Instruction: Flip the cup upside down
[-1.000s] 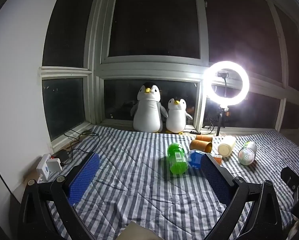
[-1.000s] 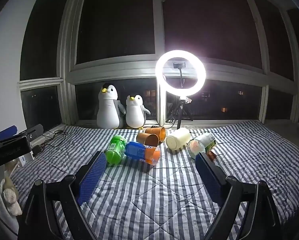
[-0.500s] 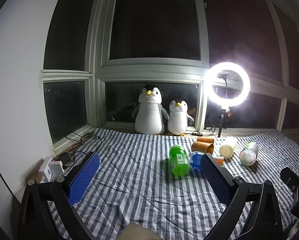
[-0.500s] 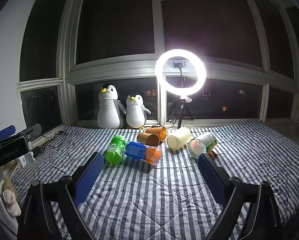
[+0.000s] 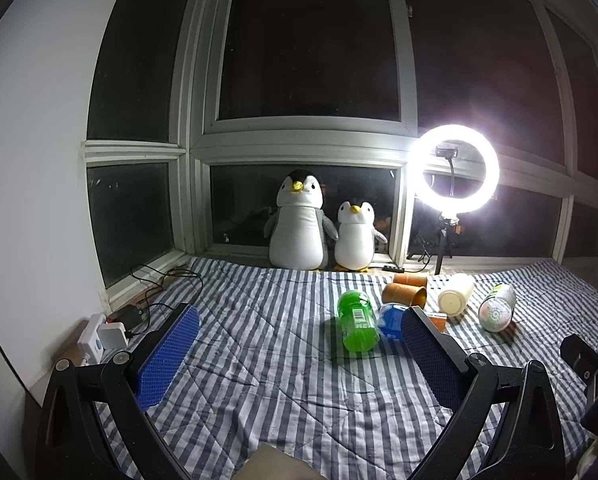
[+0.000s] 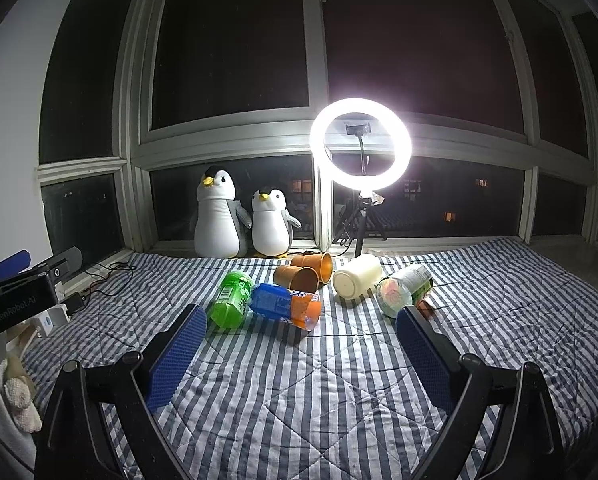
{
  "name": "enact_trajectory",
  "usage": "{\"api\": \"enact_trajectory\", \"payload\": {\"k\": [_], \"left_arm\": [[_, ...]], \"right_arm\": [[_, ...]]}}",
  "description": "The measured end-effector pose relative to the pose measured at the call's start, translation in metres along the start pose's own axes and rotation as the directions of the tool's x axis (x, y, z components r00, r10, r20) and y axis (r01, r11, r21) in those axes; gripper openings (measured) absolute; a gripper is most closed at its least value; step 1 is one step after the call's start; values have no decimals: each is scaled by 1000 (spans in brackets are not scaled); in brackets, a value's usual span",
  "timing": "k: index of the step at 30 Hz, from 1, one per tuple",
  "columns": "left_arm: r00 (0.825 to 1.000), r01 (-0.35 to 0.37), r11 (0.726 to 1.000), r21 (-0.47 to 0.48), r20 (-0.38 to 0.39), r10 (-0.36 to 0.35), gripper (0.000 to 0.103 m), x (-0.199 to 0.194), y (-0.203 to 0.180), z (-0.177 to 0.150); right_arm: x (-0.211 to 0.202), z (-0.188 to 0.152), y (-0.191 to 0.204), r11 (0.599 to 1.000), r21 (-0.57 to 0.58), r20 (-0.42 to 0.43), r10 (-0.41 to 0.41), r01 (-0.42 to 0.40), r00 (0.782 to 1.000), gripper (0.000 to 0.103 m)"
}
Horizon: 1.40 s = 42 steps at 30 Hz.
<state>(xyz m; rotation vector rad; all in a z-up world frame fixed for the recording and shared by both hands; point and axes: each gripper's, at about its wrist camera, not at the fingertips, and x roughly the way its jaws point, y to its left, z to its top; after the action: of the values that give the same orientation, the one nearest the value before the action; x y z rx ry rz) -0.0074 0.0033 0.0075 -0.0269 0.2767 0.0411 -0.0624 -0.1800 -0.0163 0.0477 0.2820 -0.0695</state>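
So both grippers are wide open and empty — the right gripper looks closer to the orange cups lying on their sides, straight ahead, than the left gripper.

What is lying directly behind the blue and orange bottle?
Two brown cups lie on their sides behind the blue and orange bottle. The nearer cup's lower edge is covered by the bottle.

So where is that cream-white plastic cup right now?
In the right wrist view, the cream-white plastic cup lies on its side on the striped quilt, between the brown paper cups and the clear cup.
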Motion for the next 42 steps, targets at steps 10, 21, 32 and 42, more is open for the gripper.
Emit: {"api": "enact_trajectory", "payload": {"k": [10, 21, 32, 42], "left_arm": [[1000, 5, 1000, 1, -8, -5, 102, 1, -1, -1], [1000, 9, 1000, 2, -14, -9, 102, 3, -2, -4], [999, 21, 1000, -6, -49, -21, 102, 14, -1, -7], [970, 59, 997, -40, -233, -67, 102, 82, 8, -11]], "right_arm": [[0, -1, -1, 1000, 0, -1, 0, 0, 1000, 94], [0, -2, -1, 1000, 1, -2, 0, 0, 1000, 95], [5, -8, -9, 1000, 13, -17, -6, 6, 1000, 95], [13, -12, -18, 999, 32, -37, -15, 16, 999, 95]]}}
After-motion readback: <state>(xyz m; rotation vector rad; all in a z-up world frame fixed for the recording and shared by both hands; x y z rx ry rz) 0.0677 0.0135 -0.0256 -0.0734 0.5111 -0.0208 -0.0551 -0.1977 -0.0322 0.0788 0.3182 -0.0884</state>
